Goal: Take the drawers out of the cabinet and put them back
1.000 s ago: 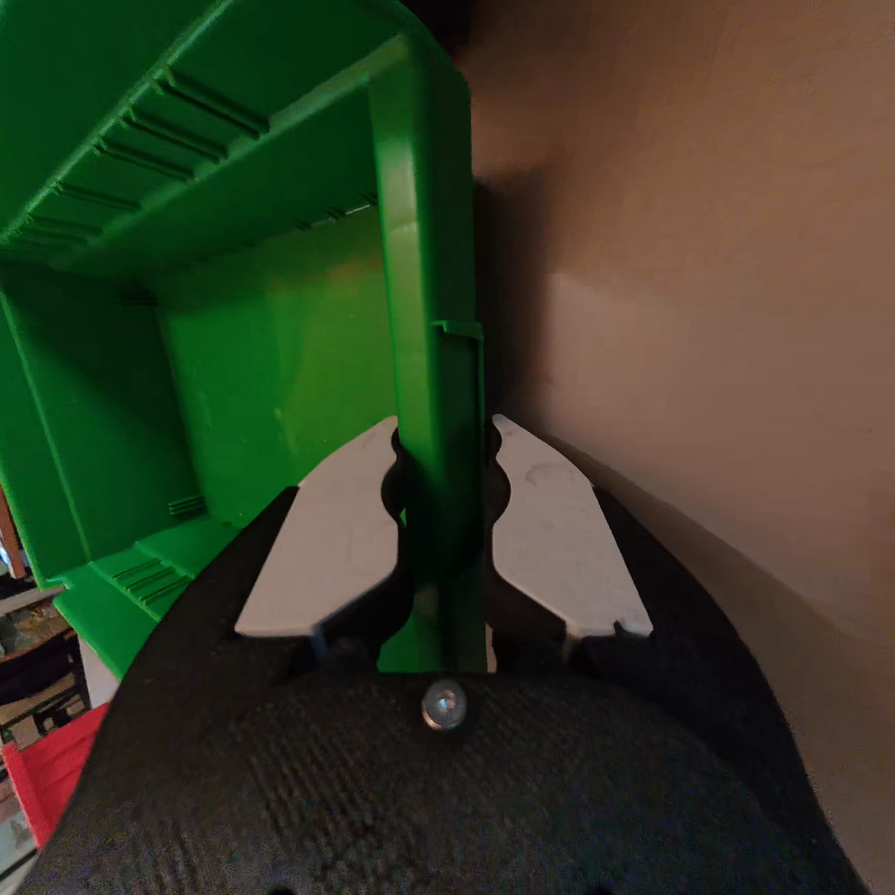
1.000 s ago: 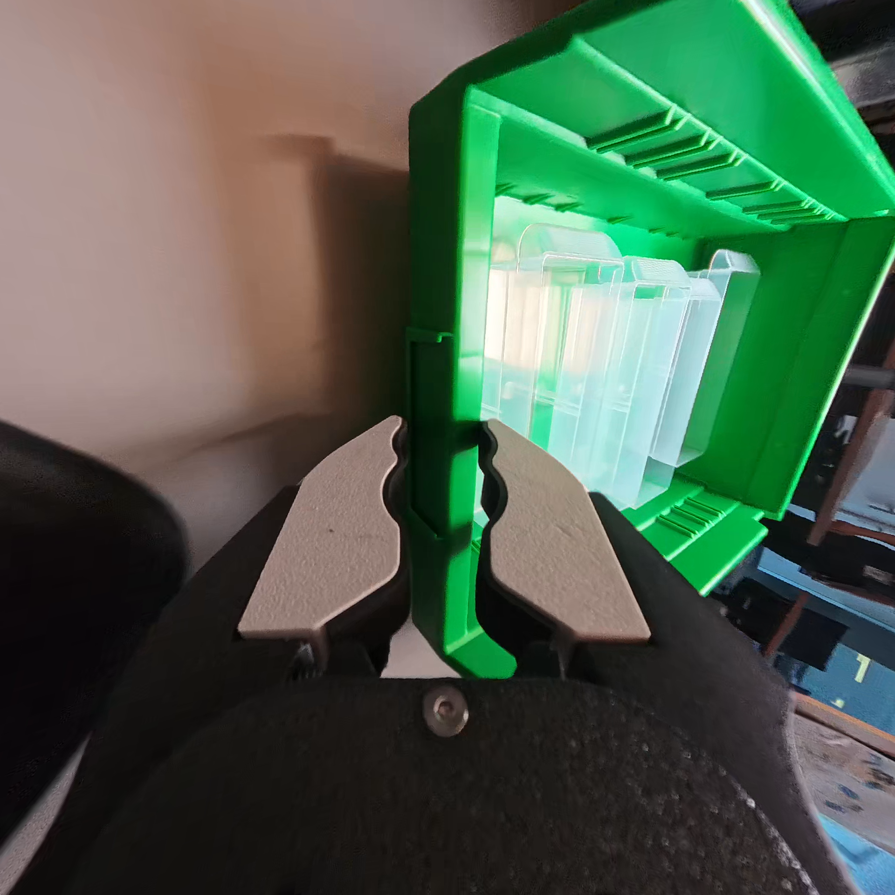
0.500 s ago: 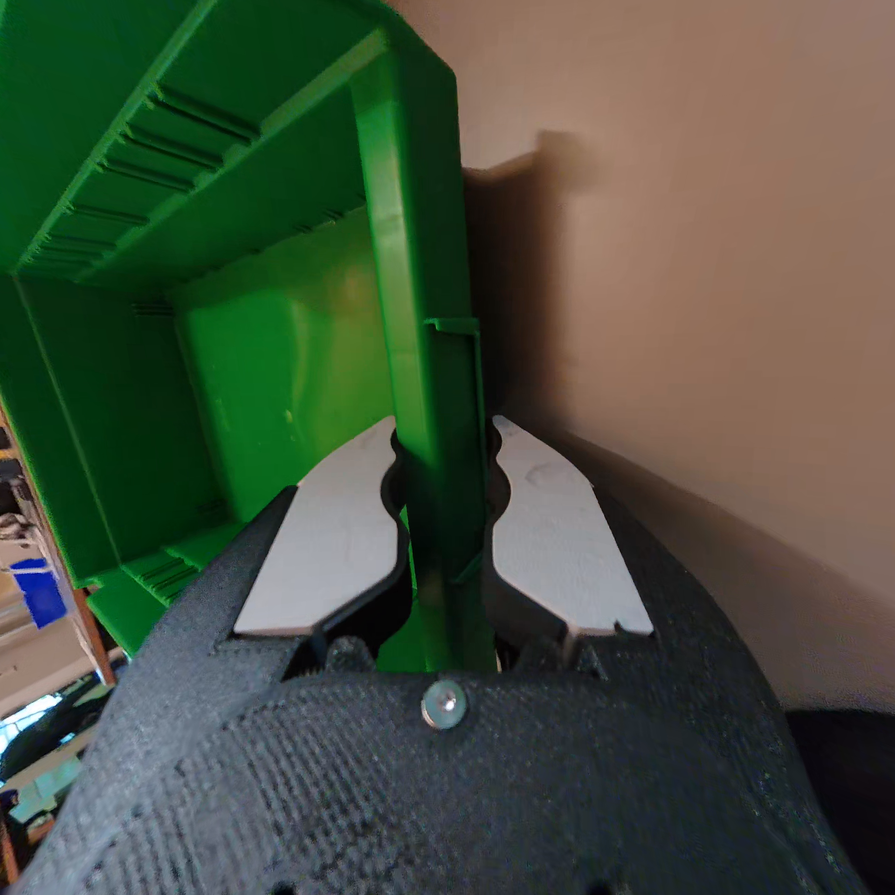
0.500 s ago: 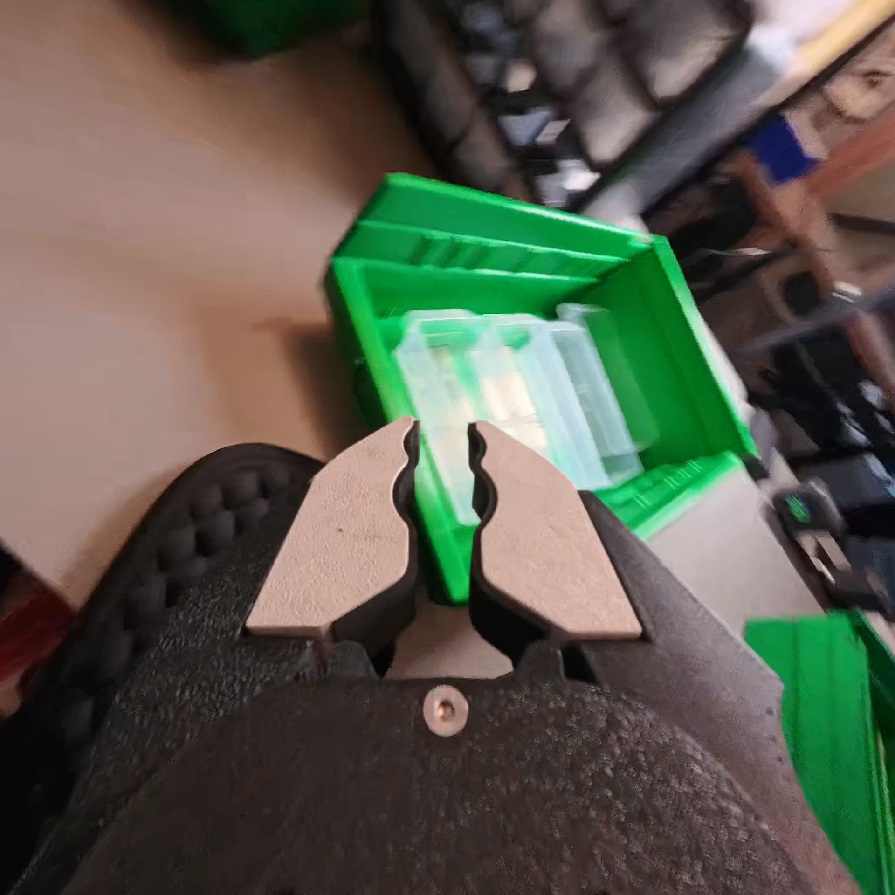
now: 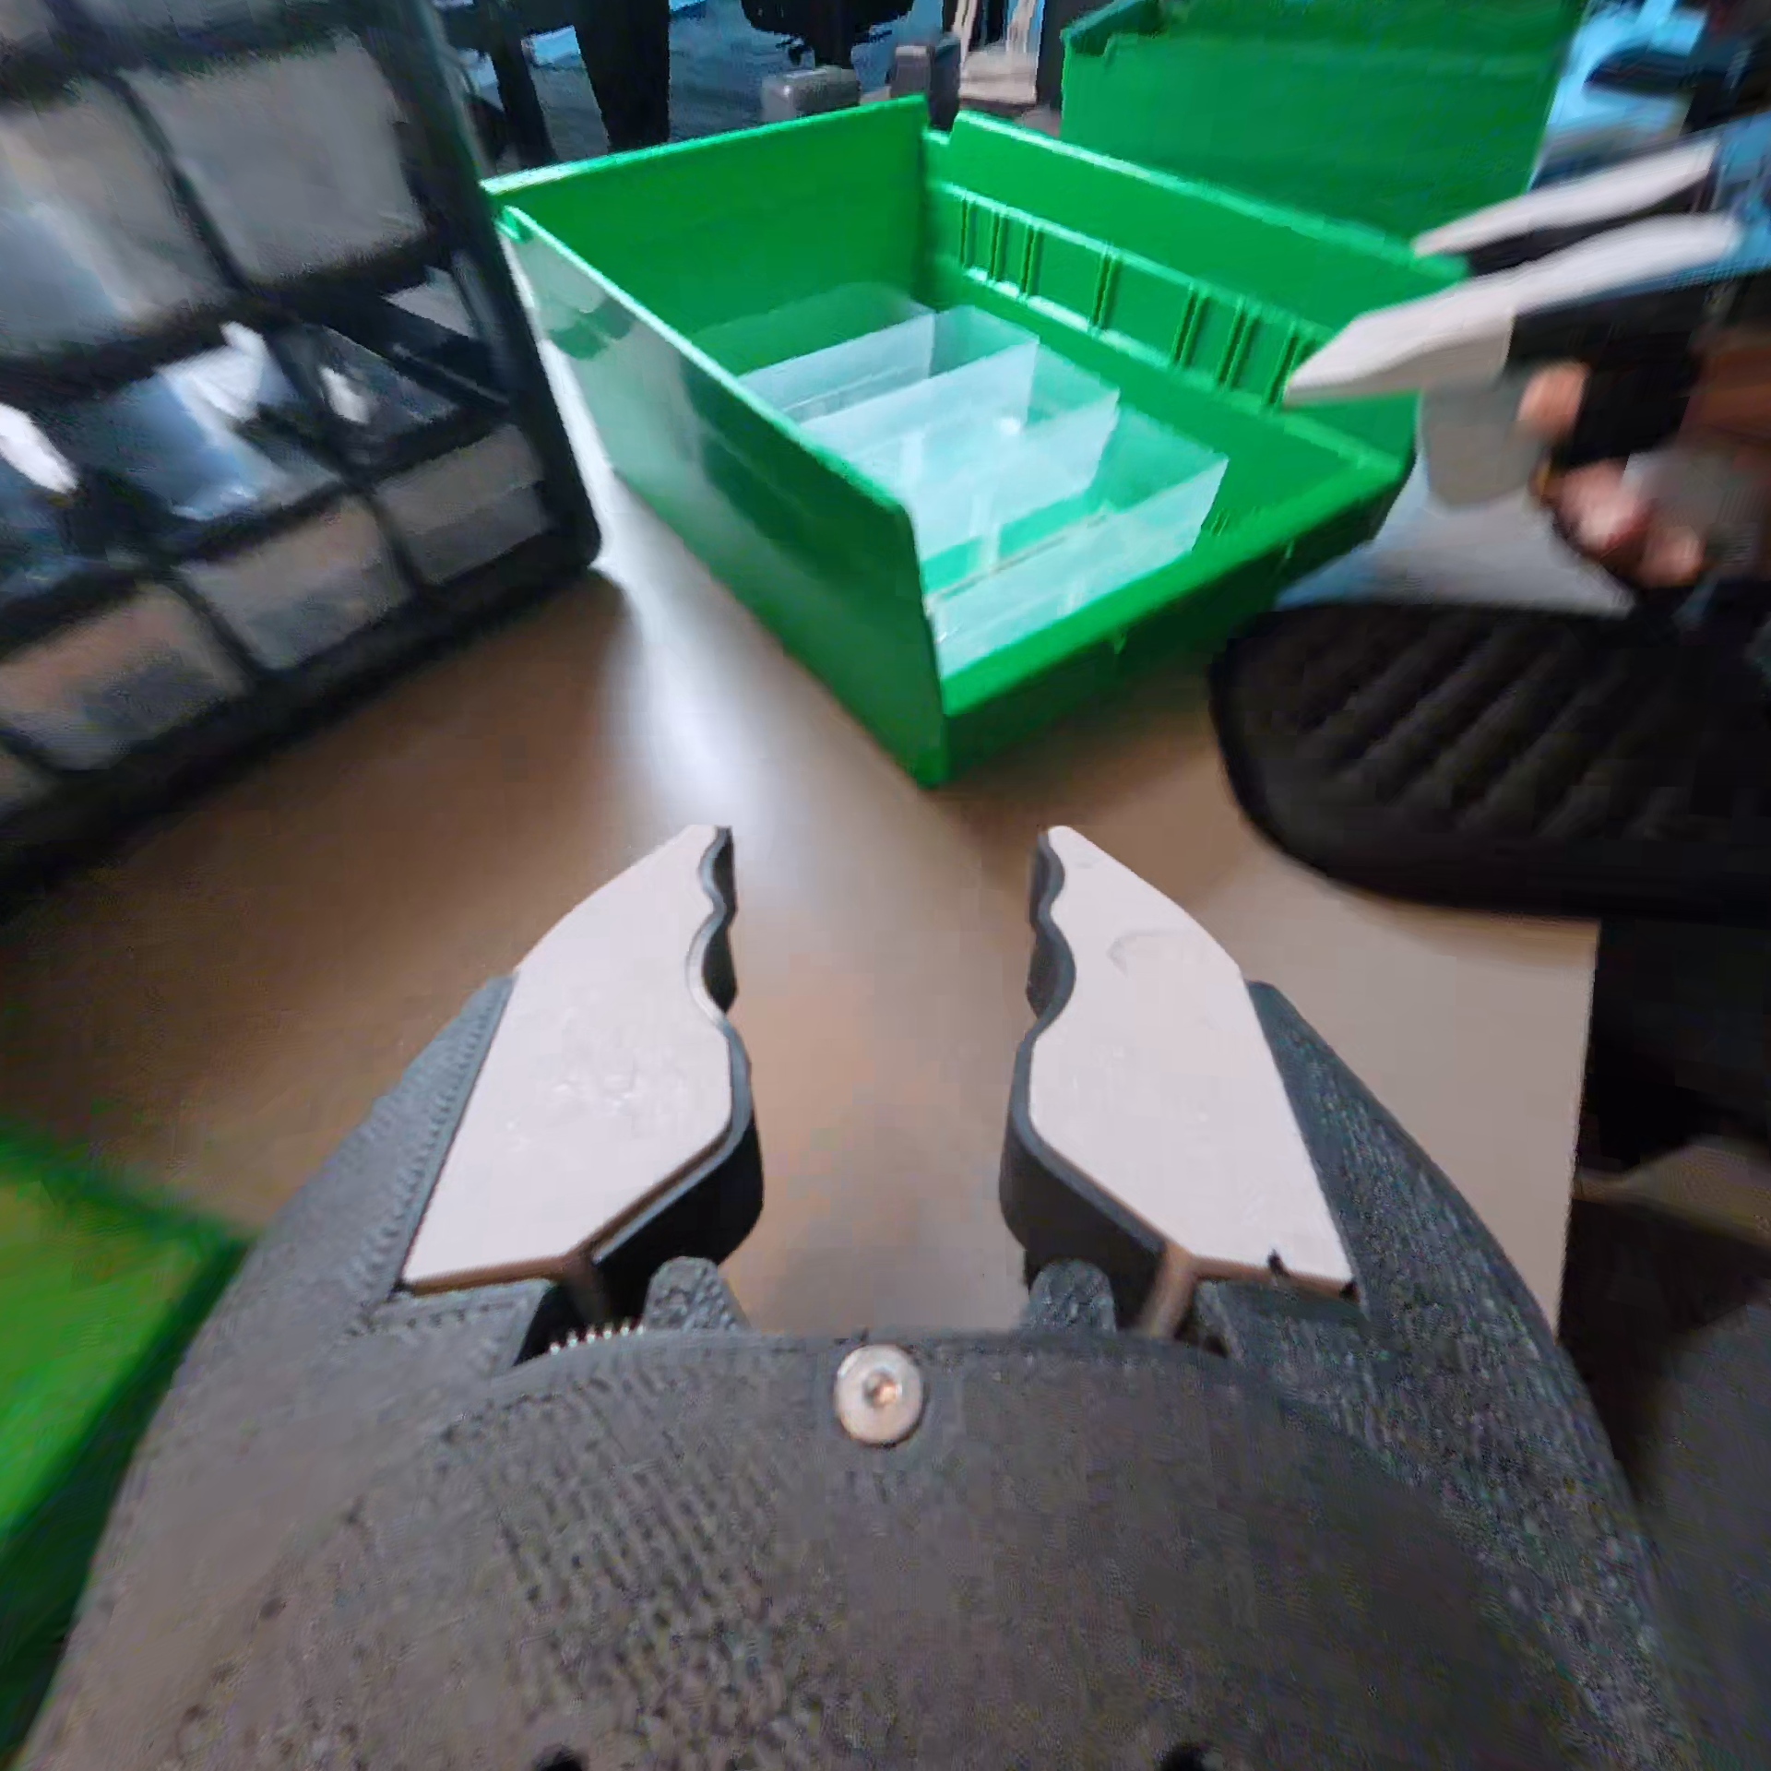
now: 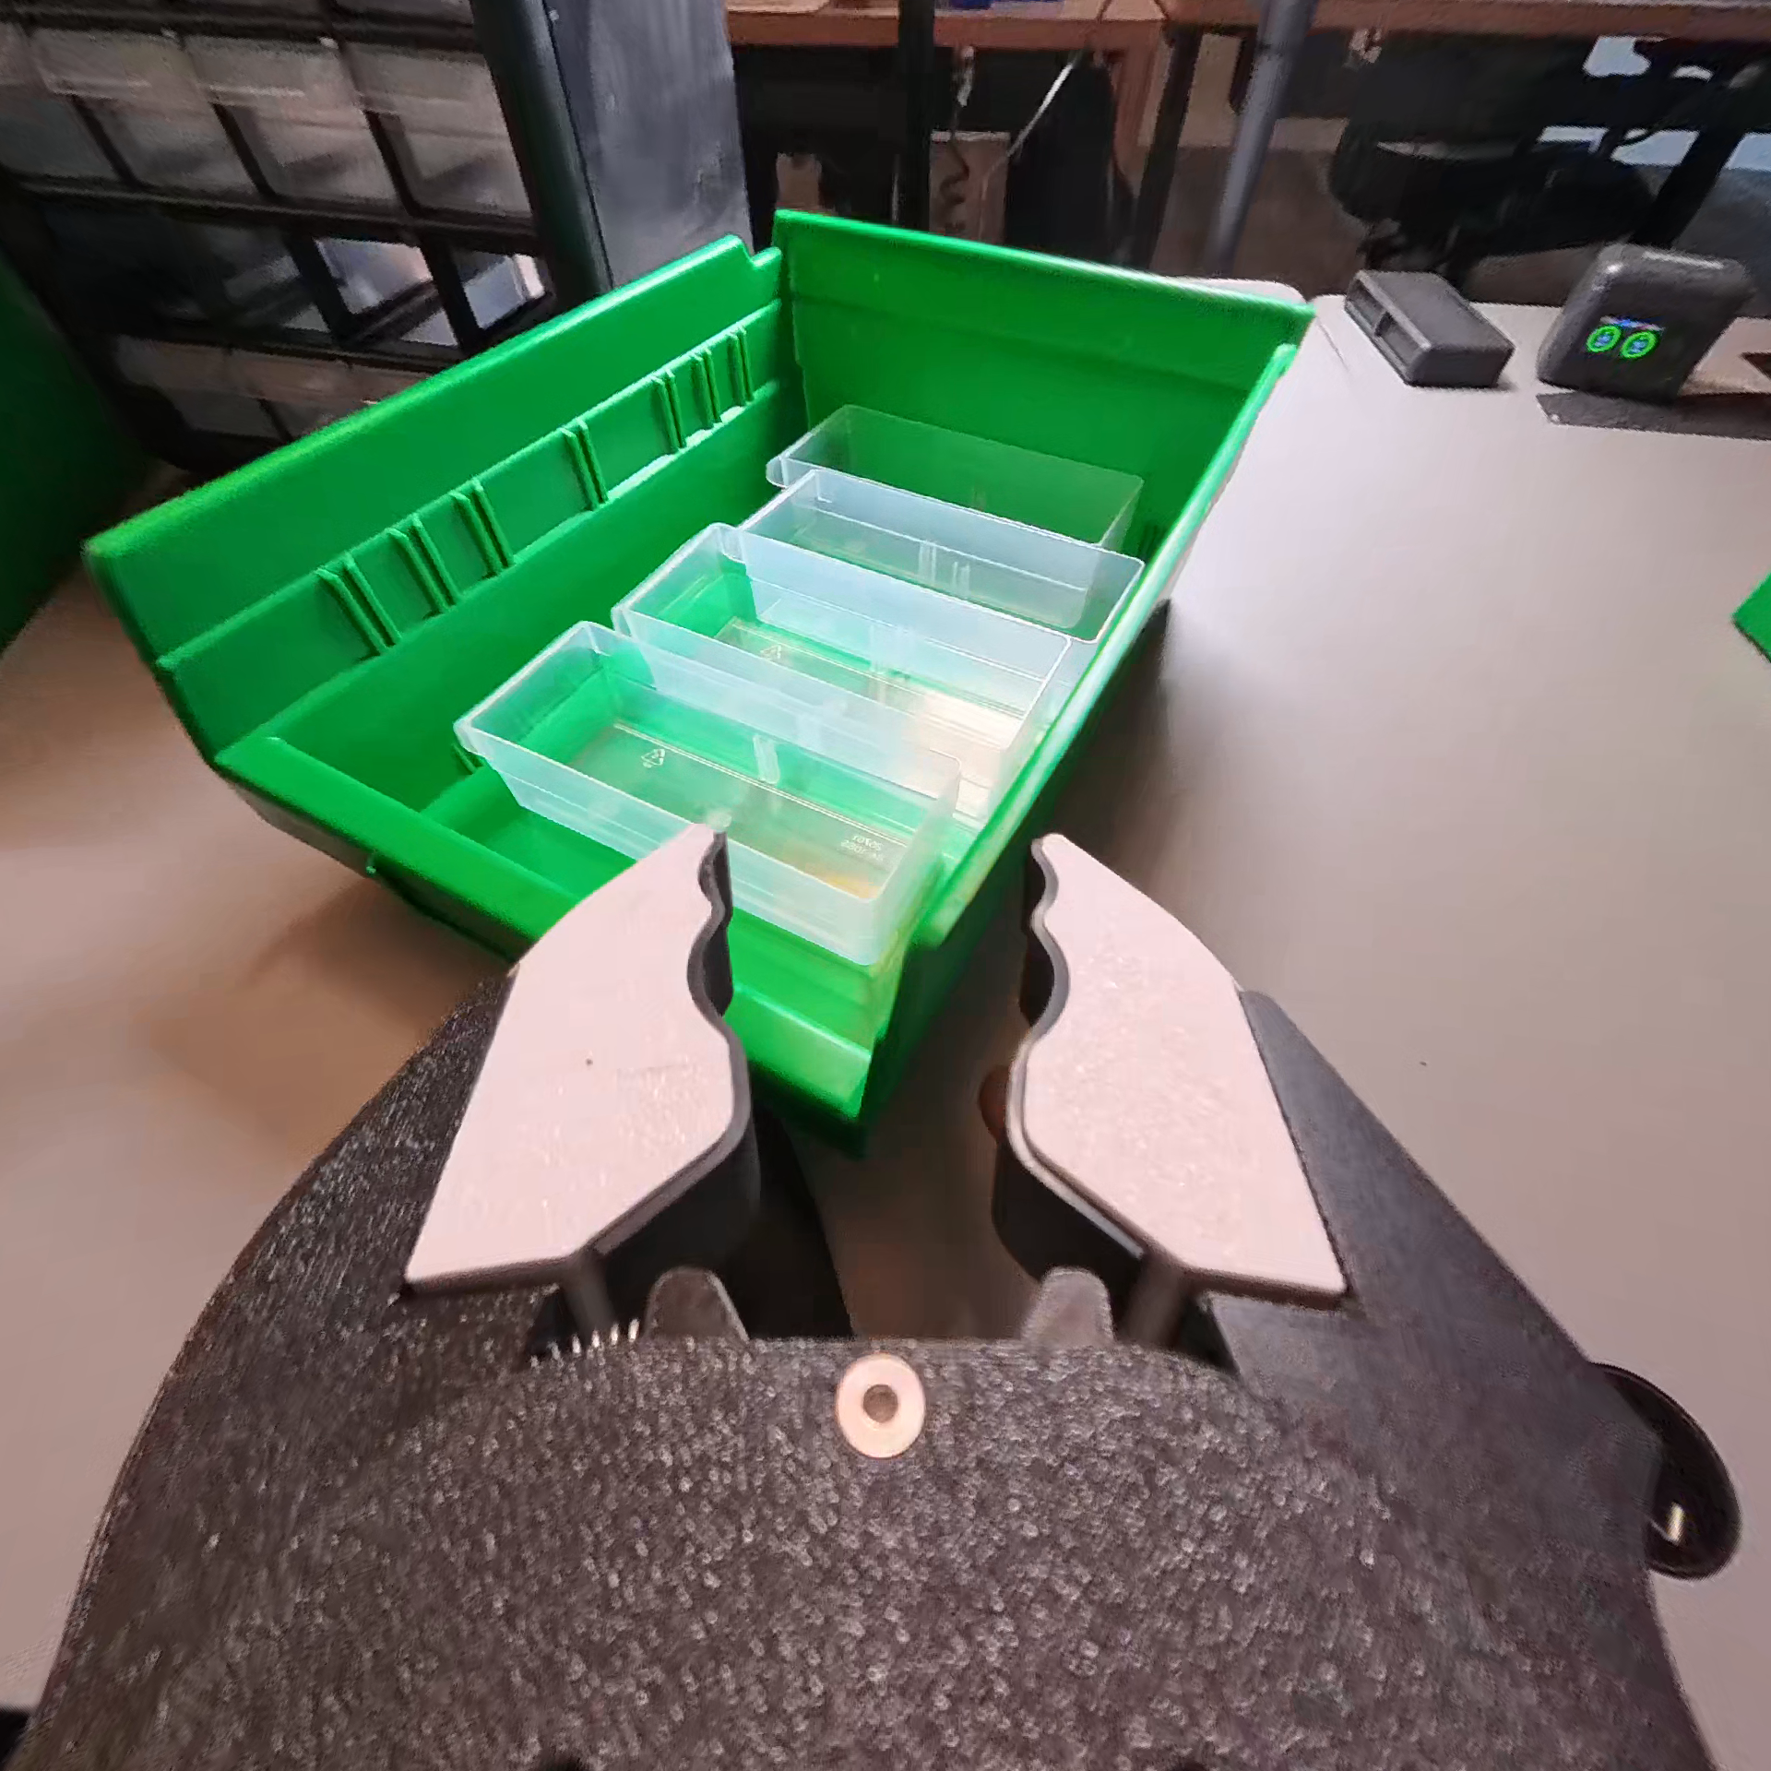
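A green plastic bin (image 6: 450,537) stands on the table and holds several clear plastic drawers (image 6: 709,776) side by side; it also shows in the left wrist view (image 5: 767,537). The dark drawer cabinet (image 5: 220,402) stands left of the bin, and in the right wrist view (image 6: 268,172) it is behind the bin. My left gripper (image 5: 880,848) is open and empty, above the bare table a short way in front of the bin. My right gripper (image 6: 877,848) is open and empty, just above the bin's near corner. The right gripper also shows in the left wrist view (image 5: 1495,278), held by a hand.
A black textured pad (image 5: 1495,747) lies right of the bin. A second green bin (image 5: 1313,105) stands behind, and another green thing (image 5: 77,1361) is at the near left. Two dark devices (image 6: 1639,326) sit at the far right of the table.
Both grippers were shut on the green bin's walls and held it tilted up. Now the bin rests flat on the table; both grippers have opened and drawn back.
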`<state>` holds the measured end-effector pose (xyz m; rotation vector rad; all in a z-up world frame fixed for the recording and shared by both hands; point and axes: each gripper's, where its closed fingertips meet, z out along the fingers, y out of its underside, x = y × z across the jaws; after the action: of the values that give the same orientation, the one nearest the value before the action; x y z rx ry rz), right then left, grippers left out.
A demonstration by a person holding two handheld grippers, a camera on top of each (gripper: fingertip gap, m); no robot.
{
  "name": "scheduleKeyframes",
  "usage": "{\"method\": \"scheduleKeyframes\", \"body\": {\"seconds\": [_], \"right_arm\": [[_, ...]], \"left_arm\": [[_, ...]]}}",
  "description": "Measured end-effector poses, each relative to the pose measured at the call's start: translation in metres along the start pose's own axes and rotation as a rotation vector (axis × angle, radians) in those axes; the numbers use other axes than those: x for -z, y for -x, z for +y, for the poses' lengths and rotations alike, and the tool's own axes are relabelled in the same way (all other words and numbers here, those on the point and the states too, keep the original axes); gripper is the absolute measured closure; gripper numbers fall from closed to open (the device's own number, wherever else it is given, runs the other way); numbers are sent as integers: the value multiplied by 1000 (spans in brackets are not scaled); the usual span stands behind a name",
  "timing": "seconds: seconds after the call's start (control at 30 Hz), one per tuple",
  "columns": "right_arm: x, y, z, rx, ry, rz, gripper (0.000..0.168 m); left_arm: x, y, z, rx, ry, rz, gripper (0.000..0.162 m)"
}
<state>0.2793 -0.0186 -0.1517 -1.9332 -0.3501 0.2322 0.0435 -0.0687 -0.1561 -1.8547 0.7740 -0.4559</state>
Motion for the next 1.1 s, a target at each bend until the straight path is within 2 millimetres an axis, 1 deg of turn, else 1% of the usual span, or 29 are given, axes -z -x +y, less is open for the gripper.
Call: {"method": "scheduleKeyframes", "body": {"seconds": [0.07, 0.1, 0.13, 0.2, 0.27, 0.33, 0.37, 0.47, 0.5, 0.57, 0.63, 0.73, 0.83, 0.9, 0.93, 1.0, 1.1], "right_arm": [[-3, -2, 3, 0, 1, 28, 114], [-4, -3, 4, -8, 2, 29, 115], [-5, -5, 5, -21, 0, 31, 117], [-6, -12, 7, -34, 0, 53, 123], [-10, -13, 10, -47, 16, 46, 136], [-13, -14, 7, -53, 13, 51, 146], [-13, -17, 6, -40, 11, 79, 150], [-9, -24, 6, 6, 26, 180, 156], [-5, -26, 4, 8, 16, 196, 158], [9, -26, -6, 18, -13, 204, 158], [26, -26, -23, 51, -34, 236, 159], [59, -18, -58, 70, -88, 225, 158], [91, -4, -95, 74, -146, 182, 156], [106, 9, -118, 78, -177, 144, 155], [112, 17, -129, 81, -192, 121, 154], [115, 33, -149, 86, -214, 74, 154], [112, 66, -175, 106, -239, -9, 154]], "left_arm": [[-37, -11, -4, 117, -4, 27, 92], [-53, -12, -4, 146, 0, 19, 88], [-68, -11, -4, 167, 1, 5, 85], [-91, -8, -9, 234, -1, 4, 86], [-107, -4, -17, 288, -15, 6, 100], [-118, -6, -20, 309, 2, 25, 116], [-120, -6, -22, 308, 3, 6, 124], [-120, -8, -23, 230, 44, -39, 131], [-116, -10, -24, 209, 43, -41, 138], [-105, -16, -35, 141, 18, -51, 138], [-92, -23, -50, 64, 2, -69, 139], [-61, -32, -86, -19, -59, -101, 140], [-21, -37, -128, -91, -136, -152, 142], [7, -36, -151, -118, -182, -194, 144], [21, -34, -160, -129, -200, -218, 145], [49, -27, -173, -146, -230, -274, 146], [92, -9, -183, -158, -265, -381, 148]]}}
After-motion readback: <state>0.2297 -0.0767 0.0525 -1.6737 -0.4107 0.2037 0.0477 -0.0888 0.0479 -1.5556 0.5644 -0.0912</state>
